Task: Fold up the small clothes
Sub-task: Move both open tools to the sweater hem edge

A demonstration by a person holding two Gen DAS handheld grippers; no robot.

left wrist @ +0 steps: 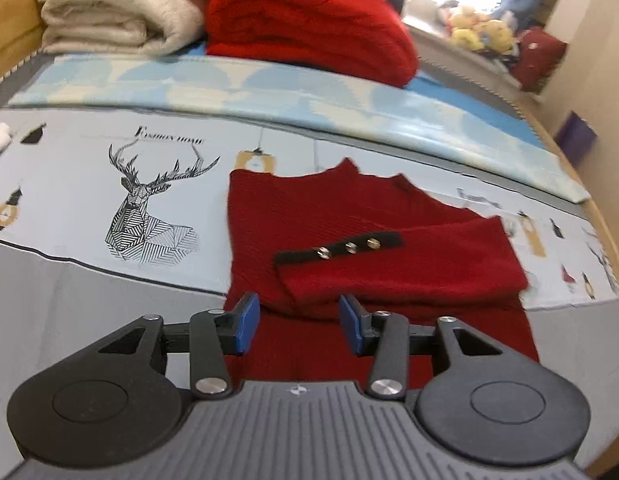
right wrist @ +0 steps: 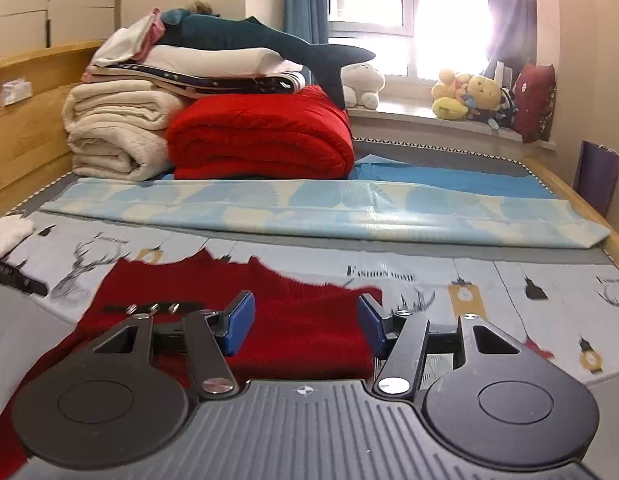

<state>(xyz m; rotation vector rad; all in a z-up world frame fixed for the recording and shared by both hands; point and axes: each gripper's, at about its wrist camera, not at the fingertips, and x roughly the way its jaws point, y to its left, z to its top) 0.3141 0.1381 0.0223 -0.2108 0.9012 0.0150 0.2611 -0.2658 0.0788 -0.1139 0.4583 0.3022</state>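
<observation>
Both claws stand with blue pads apart and nothing between them: the left claw [left wrist: 299,322] hovers over the near part of the red sweater [left wrist: 349,220], the right claw [right wrist: 305,322] over its right side. That sweater lies flat on the deer-print bedsheet [left wrist: 89,184], one sleeve folded across its body, the black buttoned cuff [left wrist: 341,249] uppermost. Beyond lie a pale blue cloth [right wrist: 349,208], a folded red blanket [right wrist: 261,132] and a cream blanket [right wrist: 117,132].

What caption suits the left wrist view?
Open left gripper above a dark red knitted sweater, sleeve folded across, on a deer-print bedsheet.
</observation>
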